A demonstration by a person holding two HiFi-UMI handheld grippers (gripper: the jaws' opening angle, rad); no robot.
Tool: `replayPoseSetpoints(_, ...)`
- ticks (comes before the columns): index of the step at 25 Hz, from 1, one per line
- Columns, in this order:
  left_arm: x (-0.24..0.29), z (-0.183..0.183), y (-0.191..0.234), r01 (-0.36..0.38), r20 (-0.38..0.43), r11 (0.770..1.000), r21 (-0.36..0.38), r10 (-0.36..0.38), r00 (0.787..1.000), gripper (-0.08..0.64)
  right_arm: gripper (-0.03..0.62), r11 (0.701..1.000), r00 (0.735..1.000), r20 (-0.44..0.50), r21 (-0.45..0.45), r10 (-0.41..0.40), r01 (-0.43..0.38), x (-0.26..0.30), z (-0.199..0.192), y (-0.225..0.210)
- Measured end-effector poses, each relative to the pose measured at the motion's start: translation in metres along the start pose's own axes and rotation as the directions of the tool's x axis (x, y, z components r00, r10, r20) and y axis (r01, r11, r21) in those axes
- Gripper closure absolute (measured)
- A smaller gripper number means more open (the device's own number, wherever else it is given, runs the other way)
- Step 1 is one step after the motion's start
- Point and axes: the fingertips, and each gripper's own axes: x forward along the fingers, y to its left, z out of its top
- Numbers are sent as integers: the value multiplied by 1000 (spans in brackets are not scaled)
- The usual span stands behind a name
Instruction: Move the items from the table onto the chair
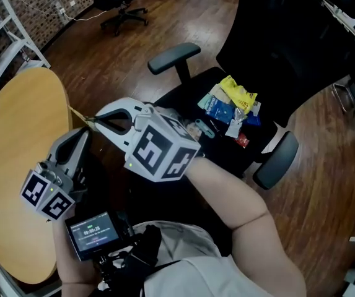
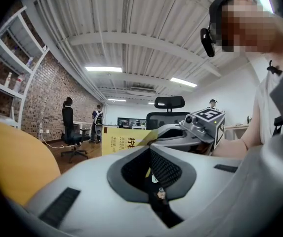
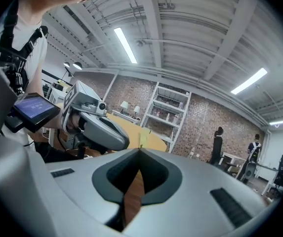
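A thin yellow packet (image 2: 124, 141) hangs between the table and the chair; the head view shows it (image 1: 80, 114) edge-on. My right gripper (image 1: 93, 122) is shut on one end, and in its own view the packet is only a yellow sliver (image 3: 140, 143) at the jaw tips. My left gripper (image 1: 84, 131) sits just below it with its jaws shut. A sliver of the same yellow shows between its pads (image 2: 164, 171). The black office chair seat (image 1: 183, 101) holds several packets, among them a yellow bag (image 1: 236, 94) and a blue pack (image 1: 219, 110).
The round wooden table (image 1: 16, 166) lies at my left with a white shelf rack (image 1: 7, 48) behind it. The chair's armrests (image 1: 174, 57) stand either side of the seat. Another office chair (image 1: 122, 5) stands far back on the wood floor. Two people stand by the brick wall (image 3: 217, 144).
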Motion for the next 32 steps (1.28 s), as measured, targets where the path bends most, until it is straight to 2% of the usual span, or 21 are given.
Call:
replayPoseSetpoints(7, 43, -14, -19, 82, -17, 997, 2, -82, 996, 551, 592, 995, 995, -31, 28, -90, 91, -34, -29, -28)
replayPoseSetpoints(15, 64, -19, -28, 138, -42, 990, -21, -138, 989, 551, 592, 986, 986, -70, 58, -153, 157, -58, -39, -40)
replayPoseSetpoints(25, 97, -39, -52, 227, -56, 973, -51, -230, 972, 551, 592, 965, 965, -123, 96, -232, 245, -95, -66, -54)
replayPoseSetpoints(32, 123, -59, -64, 263, -89, 962, -76, -269, 959, 551, 592, 945, 947, -162, 133, -276, 298, -120, -90, -62)
